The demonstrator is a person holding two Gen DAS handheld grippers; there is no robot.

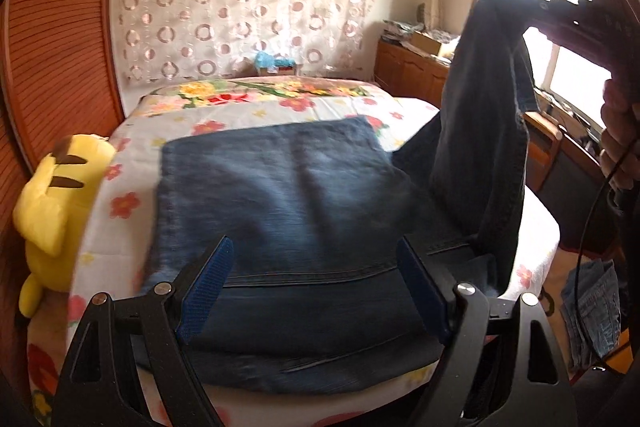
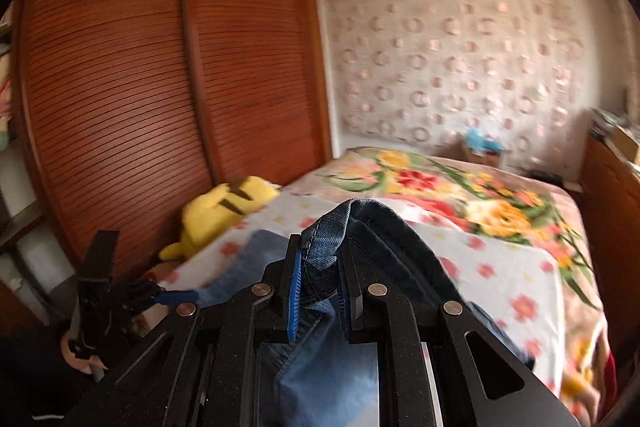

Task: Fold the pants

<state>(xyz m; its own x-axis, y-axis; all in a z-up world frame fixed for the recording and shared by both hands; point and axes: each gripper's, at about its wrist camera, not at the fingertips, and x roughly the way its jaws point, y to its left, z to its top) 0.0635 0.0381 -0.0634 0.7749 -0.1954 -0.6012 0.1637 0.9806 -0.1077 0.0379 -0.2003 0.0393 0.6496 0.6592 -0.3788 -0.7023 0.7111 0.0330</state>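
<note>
Presently right gripper [image 2: 318,283] pinches the pants [image 1: 280,187] hem, lifted; the rest lies on the bed [image 1: 400,107] between the left gripper's [image 1: 316,287] 2 spread fingers. Advise lowering the hem squarely, edges aligned.

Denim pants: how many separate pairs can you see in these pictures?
2. The dark blue denim pants lie on the floral bed, one end lifted by the right gripper. A lighter blue denim garment, probably pants, lies on the floor, right. Others may be hidden.
</note>
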